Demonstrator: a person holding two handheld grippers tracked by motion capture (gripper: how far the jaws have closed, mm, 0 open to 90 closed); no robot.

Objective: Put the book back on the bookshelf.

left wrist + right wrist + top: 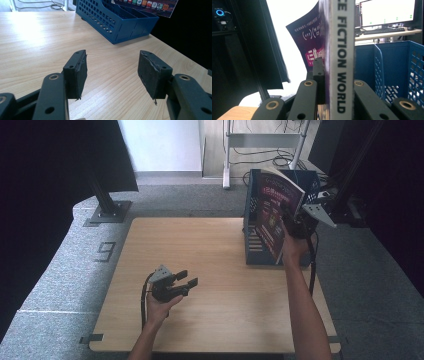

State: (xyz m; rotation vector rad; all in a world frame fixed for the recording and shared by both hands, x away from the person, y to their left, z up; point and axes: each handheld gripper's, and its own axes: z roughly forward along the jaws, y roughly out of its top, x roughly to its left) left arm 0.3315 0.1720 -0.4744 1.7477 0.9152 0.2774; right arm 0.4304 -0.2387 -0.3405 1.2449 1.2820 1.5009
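My right gripper (295,222) is shut on a purple magazine (274,215) and holds it upright and tilted over the blue file rack (255,247) at the table's far right. In the right gripper view the magazine's white spine (342,50) stands between the jaws of the right gripper (337,75), with the rack's (397,65) dividers behind it. My left gripper (190,277) hovers low over the wooden table (200,240) near its front left, open with nothing between the pads (77,72). Past the left gripper (112,72) stands the rack (120,25), with the magazine's lower edge (147,5) above it.
A black post on a base plate (107,212) stands beyond the table's far left corner. White frame legs (227,175) and cables lie on the floor behind. Dark curtains hang at both sides. A desk with a monitor (387,15) is farther off.
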